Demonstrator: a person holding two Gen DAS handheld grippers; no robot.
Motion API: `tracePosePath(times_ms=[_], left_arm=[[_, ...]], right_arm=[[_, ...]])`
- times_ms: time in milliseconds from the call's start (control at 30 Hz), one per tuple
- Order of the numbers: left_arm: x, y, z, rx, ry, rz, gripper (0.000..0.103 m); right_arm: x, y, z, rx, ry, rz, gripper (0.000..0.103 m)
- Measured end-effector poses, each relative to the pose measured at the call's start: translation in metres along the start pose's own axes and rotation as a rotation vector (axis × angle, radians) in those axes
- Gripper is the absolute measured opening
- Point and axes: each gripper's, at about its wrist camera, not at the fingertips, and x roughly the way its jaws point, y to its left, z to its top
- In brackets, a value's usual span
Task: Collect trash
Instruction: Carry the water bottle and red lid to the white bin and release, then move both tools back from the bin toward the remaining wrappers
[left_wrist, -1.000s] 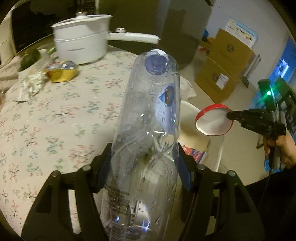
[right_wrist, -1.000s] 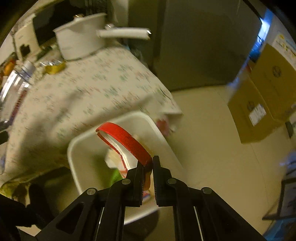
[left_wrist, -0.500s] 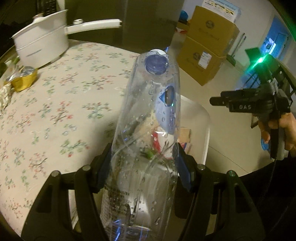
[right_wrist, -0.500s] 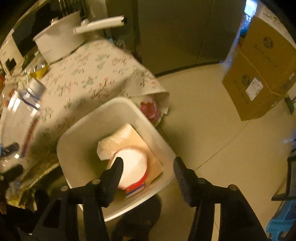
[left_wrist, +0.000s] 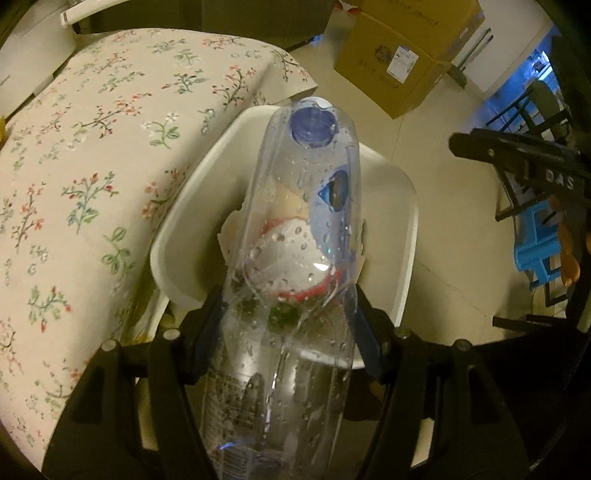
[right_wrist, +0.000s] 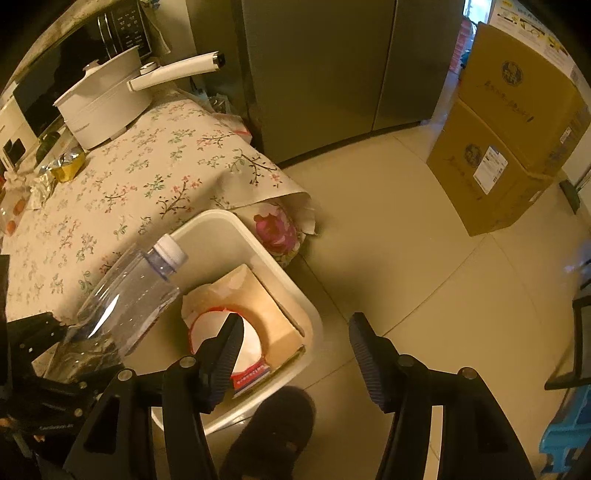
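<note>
Now, from your left wrist view, your left gripper (left_wrist: 288, 325) is clamped on the clear plastic bottle (left_wrist: 295, 258), its blue cap pointing away from you. A second ago the bottle hung over the flowered tablecloth (left_wrist: 92, 166); it has since swung across and now sits above the white bin (left_wrist: 399, 236) on the floor beside the table. Through the wet plastic you can make out the red-rimmed white lid lying in the bin, though the distortion makes its exact position hard to judge. Your right gripper (left_wrist: 517, 158) shows at the right edge, side-on, so this view does not tell you its state.

From your right wrist view, the right gripper (right_wrist: 295, 347) stands wide apart and holds nothing. A second ago it pinched the red-rimmed lid (right_wrist: 229, 343); that piece now lies in the bin (right_wrist: 291, 295) on top of a brown paper bag (right_wrist: 266, 302), so that item is collected. The bottle (right_wrist: 125, 295) slants in from the left, cap over the bin's near corner, body partly over the table edge.

So one piece is in and the bottle looks next: you likely need to bring it further over the opening before letting go, or it may catch the rim. A yellow wrapper (right_wrist: 68, 168) and crumpled foil (right_wrist: 40, 188) lie near the white pot (right_wrist: 99, 110).
</note>
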Motion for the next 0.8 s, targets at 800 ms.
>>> tracePosePath(times_ms=[800], left_arm=[[-0.04,0.024,-0.001,-0.031,-0.084,-0.035,0.076]], right_arm=[[-0.012,0.012,0.013,0.006,-0.042,0.002,0.065]])
